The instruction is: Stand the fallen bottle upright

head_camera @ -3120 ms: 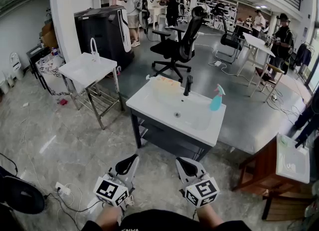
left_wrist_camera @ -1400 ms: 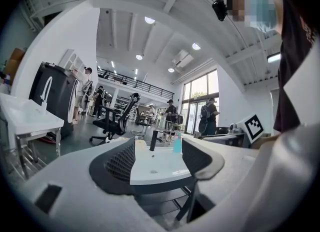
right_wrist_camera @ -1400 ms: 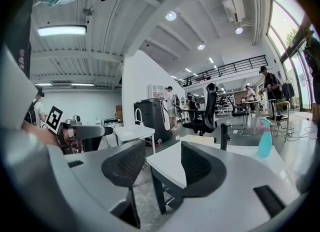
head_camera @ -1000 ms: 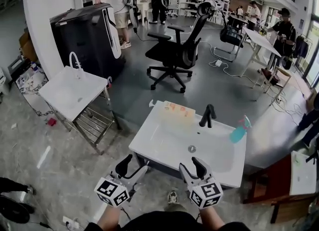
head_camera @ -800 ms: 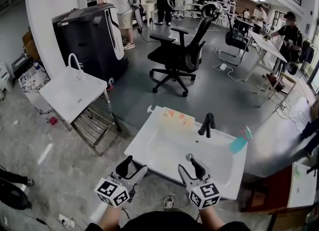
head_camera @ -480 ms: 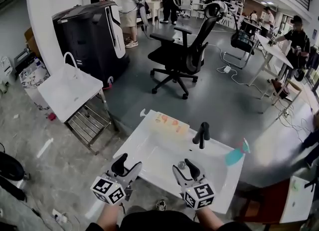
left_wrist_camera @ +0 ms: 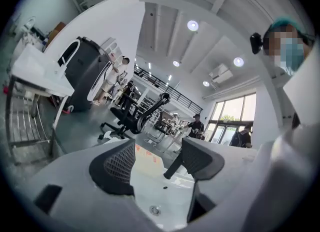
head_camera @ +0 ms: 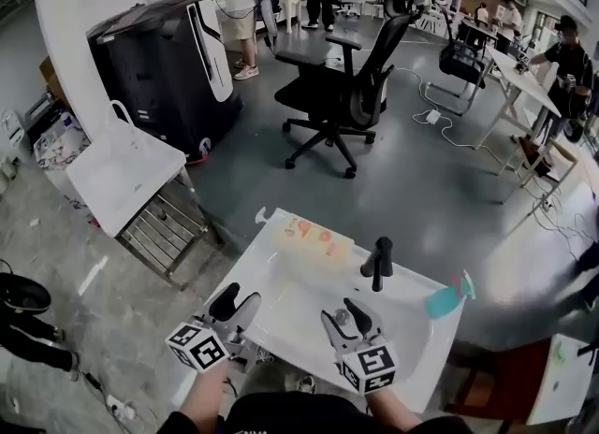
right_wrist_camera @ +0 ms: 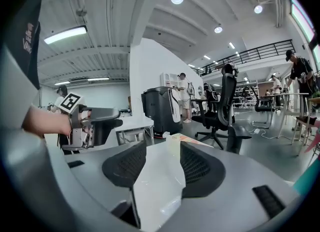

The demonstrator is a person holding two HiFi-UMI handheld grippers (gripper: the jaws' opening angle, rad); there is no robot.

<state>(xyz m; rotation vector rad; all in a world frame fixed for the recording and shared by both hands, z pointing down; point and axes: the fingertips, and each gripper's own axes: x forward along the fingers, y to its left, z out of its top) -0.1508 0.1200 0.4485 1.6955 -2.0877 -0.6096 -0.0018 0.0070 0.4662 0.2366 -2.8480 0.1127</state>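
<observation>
Your left gripper (head_camera: 234,303) hovers at the near-left corner of the white sink (head_camera: 281,343). In the left gripper view (left_wrist_camera: 157,158) its jaws stand wide apart with nothing between the pads, only the basin and its drain (left_wrist_camera: 154,209) beyond them. Your right gripper (head_camera: 343,315) hangs over the near edge, about halfway along. Its jaws have just closed a little, but in the right gripper view (right_wrist_camera: 162,161) they still gape and grip nothing. The two grippers sit side by side, neither touching the other or the sink.

The fallen bottle (head_camera: 306,236) lies on its side on the far edge of the sink, by the far-left corner. It is pale with orange marks on the body, and its white cap points left past that corner. You can see it in the gap between your left jaws (left_wrist_camera: 146,157) and past your right jaws (right_wrist_camera: 186,138). It is well apart from both grippers, with the whole basin in between.

A black faucet (head_camera: 378,262) stands at the middle of the far edge, just right of the bottle. A teal spray bottle (head_camera: 447,299) stands on the right edge near the far-right corner. Beyond the sink, a black office chair (head_camera: 342,86) sits on the grey floor, and a second sink (head_camera: 122,175) rests on a metal frame to the left.
</observation>
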